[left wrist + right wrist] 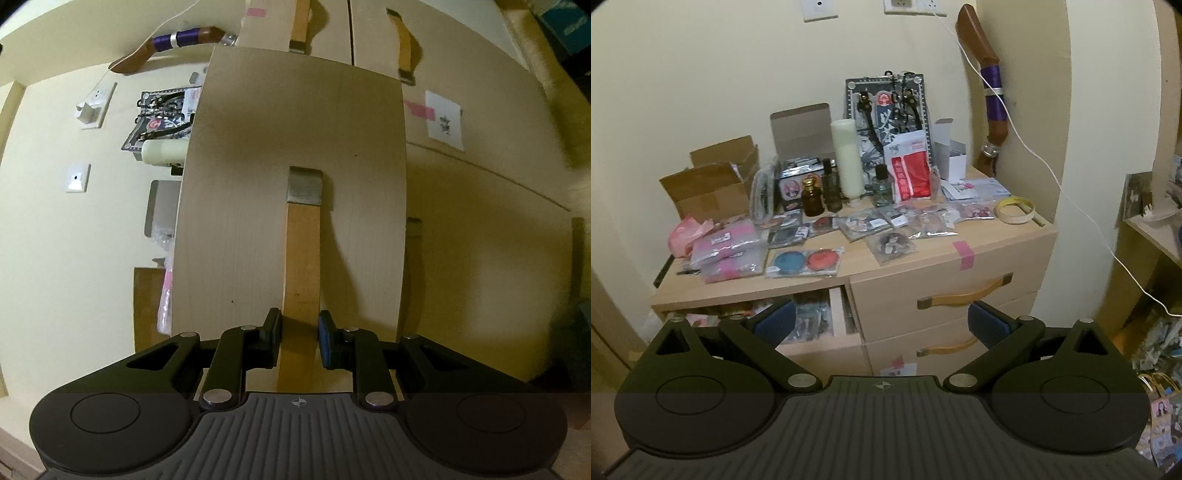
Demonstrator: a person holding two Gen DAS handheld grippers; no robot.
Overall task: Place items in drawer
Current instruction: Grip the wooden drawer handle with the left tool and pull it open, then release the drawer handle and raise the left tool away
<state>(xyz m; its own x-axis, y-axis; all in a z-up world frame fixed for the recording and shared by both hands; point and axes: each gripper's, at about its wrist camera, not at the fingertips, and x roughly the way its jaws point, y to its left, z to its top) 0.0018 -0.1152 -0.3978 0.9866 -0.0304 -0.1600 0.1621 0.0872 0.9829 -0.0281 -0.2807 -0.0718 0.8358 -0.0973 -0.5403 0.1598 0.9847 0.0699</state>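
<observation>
In the left wrist view, my left gripper (300, 328) is shut on the wooden handle (301, 258) of a pale drawer front (258, 147), one pad on each side of the strip. The right wrist view shows the dresser (908, 258) with its upper left drawer (820, 321) pulled out and small packets inside. Bagged round badges (803, 262), pink packets (727, 251) and other flat bags lie on the dresser top. My right gripper (882, 319) hangs open and empty in front of the dresser, away from the items.
Bottles, a tall cream bottle (846, 158), a red packet (910, 173), a tape roll (1014, 210) and open cardboard boxes (705, 188) crowd the top. A wooden bow (991, 92) and a white cable (1071, 199) hang at the right. Cluttered shelves (1152, 221) stand further right.
</observation>
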